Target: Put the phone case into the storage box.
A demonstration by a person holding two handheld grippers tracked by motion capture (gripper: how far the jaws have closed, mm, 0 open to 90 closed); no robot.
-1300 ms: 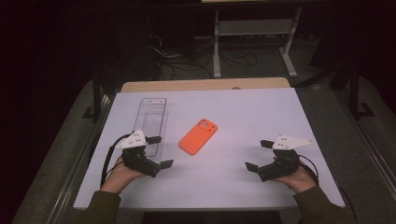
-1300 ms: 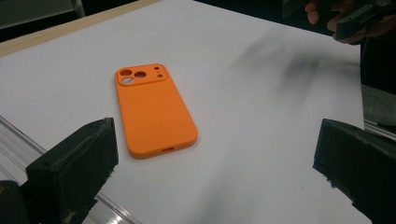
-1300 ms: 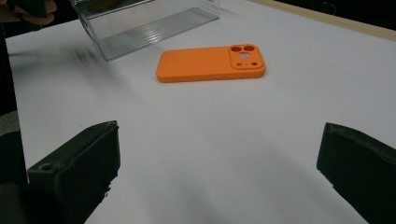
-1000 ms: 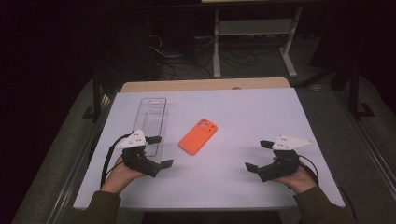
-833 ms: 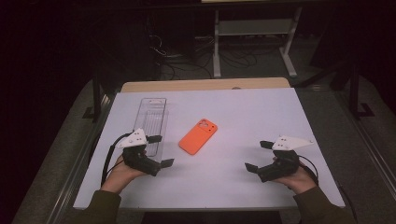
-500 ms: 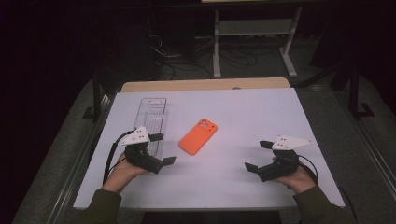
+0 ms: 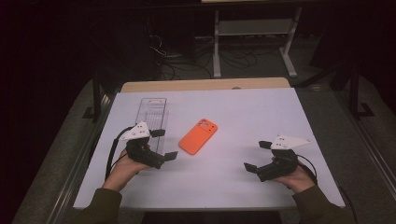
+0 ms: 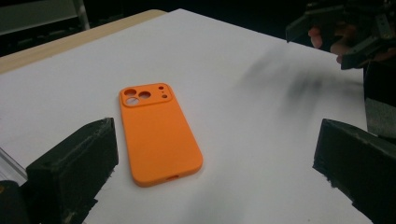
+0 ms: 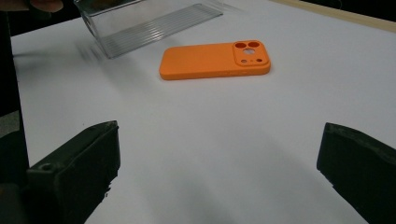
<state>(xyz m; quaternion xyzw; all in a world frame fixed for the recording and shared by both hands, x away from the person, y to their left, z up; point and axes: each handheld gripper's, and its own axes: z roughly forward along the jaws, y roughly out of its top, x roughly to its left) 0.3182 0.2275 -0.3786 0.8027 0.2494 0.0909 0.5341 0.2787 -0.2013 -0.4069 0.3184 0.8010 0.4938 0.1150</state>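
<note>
An orange phone case (image 7: pixel 199 136) lies back side up in the middle of the white tabletop (image 7: pixel 252 112). My left gripper (image 7: pixel 164 143) stands open just left of it, nothing between its jaws. Through the left gripper view, the case (image 8: pixel 159 133) lies a short way ahead of the open left gripper (image 8: pixel 215 172). My right gripper (image 7: pixel 257 155) rests open at the near right, well apart from the case. Its own view has the case (image 9: pixel 215 59) farther off, beyond the open right gripper (image 9: pixel 219 158).
A clear ribbed plastic tray (image 7: pixel 153 116) lies at the left, behind my left gripper, and shows as the tray (image 9: pixel 149 21) in the right gripper view. A wooden strip (image 7: pixel 205 85) borders the far edge. Beyond are dark floor, cables and a metal stand (image 7: pixel 254 37).
My left gripper has shifted slightly forward and toward the phone case. The right gripper and the case have stayed put.
</note>
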